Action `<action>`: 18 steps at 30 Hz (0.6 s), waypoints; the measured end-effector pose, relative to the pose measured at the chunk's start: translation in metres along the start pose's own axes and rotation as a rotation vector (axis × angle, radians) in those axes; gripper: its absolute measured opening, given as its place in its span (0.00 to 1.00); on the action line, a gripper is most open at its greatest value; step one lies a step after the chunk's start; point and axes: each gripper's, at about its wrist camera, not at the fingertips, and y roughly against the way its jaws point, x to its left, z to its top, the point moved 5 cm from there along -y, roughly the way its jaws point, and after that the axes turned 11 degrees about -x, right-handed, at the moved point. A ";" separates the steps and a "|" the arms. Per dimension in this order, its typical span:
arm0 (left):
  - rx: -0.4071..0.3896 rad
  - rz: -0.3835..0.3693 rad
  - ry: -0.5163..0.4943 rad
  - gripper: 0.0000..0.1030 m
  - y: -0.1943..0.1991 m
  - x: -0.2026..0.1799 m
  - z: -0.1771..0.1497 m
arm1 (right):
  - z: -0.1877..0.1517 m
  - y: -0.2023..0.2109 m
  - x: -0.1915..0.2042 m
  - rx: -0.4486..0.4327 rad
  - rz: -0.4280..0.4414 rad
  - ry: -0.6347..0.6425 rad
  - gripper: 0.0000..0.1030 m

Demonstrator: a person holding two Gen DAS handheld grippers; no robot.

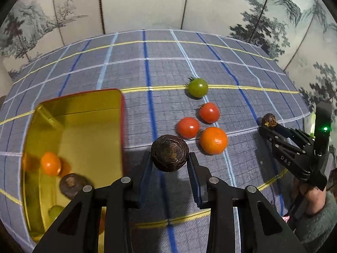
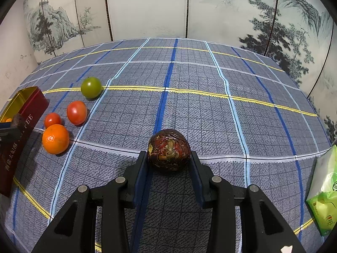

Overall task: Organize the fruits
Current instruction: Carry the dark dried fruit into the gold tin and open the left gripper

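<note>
Left wrist view: left gripper (image 1: 170, 164) jaws clamped on dark brown round chestnut-like fruit (image 1: 169, 153), gold tin box (image 1: 88, 113) at 9 o'clock. Looks hard, light, prob slippery; grip across widest part. Right gripper (image 2: 169, 164) clamps another reddish-brown one (image 2: 169, 150).

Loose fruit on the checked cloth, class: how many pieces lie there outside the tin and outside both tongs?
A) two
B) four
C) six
B: a green tomato, two red tomatoes and an orange lie on the cloth.
</note>
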 end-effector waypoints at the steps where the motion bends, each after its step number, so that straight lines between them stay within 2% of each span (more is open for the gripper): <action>1: -0.004 0.007 0.004 0.34 0.004 0.004 0.000 | 0.000 0.000 0.000 0.000 0.000 0.000 0.35; 8: -0.022 0.056 0.044 0.34 0.024 0.037 -0.005 | 0.000 0.000 0.000 0.000 0.001 0.000 0.35; 18: -0.045 0.124 0.164 0.34 0.056 0.111 -0.016 | 0.000 0.000 0.000 0.000 0.000 0.000 0.35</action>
